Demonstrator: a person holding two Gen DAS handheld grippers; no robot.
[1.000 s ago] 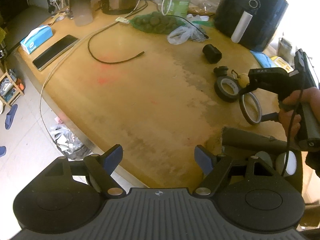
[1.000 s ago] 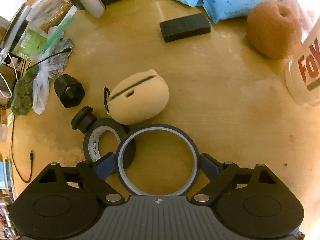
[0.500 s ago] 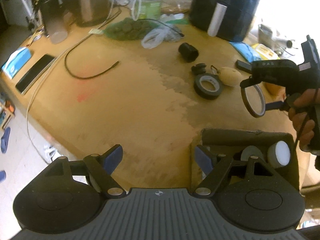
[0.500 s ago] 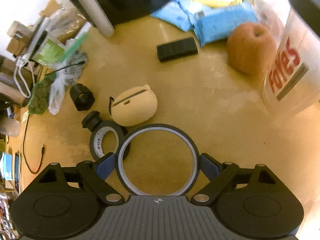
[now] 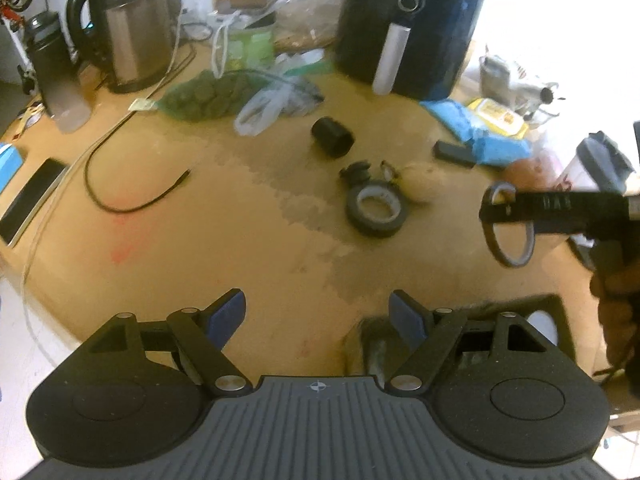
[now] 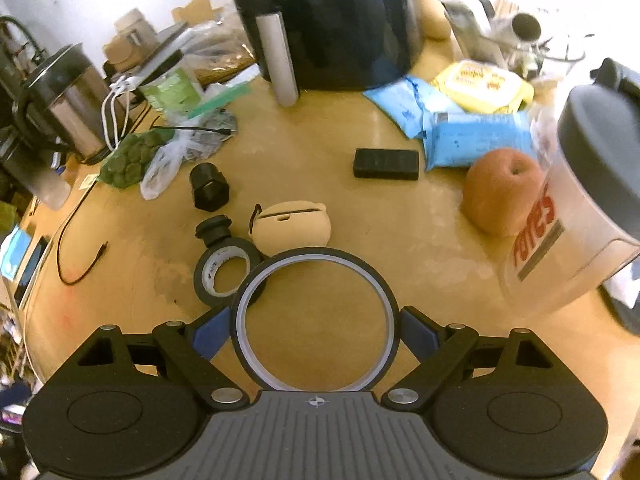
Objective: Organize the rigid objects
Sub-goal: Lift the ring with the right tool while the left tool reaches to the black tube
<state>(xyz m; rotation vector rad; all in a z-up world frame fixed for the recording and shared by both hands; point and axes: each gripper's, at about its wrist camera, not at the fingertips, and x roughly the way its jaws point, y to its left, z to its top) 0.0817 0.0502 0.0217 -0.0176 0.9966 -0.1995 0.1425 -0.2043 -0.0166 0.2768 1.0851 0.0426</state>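
Observation:
My right gripper (image 6: 316, 330) is shut on a thin black tape ring (image 6: 376, 280) and holds it above the wooden table; it shows in the left wrist view too (image 5: 506, 228), with the ring (image 5: 490, 240) hanging from it. My left gripper (image 5: 318, 314) is open and empty above the table's near edge. A dark felt box (image 5: 552, 304) with a white round thing inside lies under its right finger. On the table lie a thick black tape roll (image 6: 224, 272), a tan pouch (image 6: 292, 230), a black cap (image 6: 214, 230), a black cylinder (image 6: 209, 186) and a black block (image 6: 386, 164).
A black air fryer (image 6: 340, 20), a kettle (image 5: 128, 32), a bag of green things (image 5: 208, 96), blue packets (image 6: 460, 132), an apple (image 6: 502, 190) and a clear lidded jar (image 6: 580, 208) stand around. A black cable (image 5: 120, 200) and a phone (image 5: 28, 200) lie left.
My right gripper has lifted the thin tape ring higher off the table and drawn back. My left gripper has swung right, bringing the felt box beneath it.

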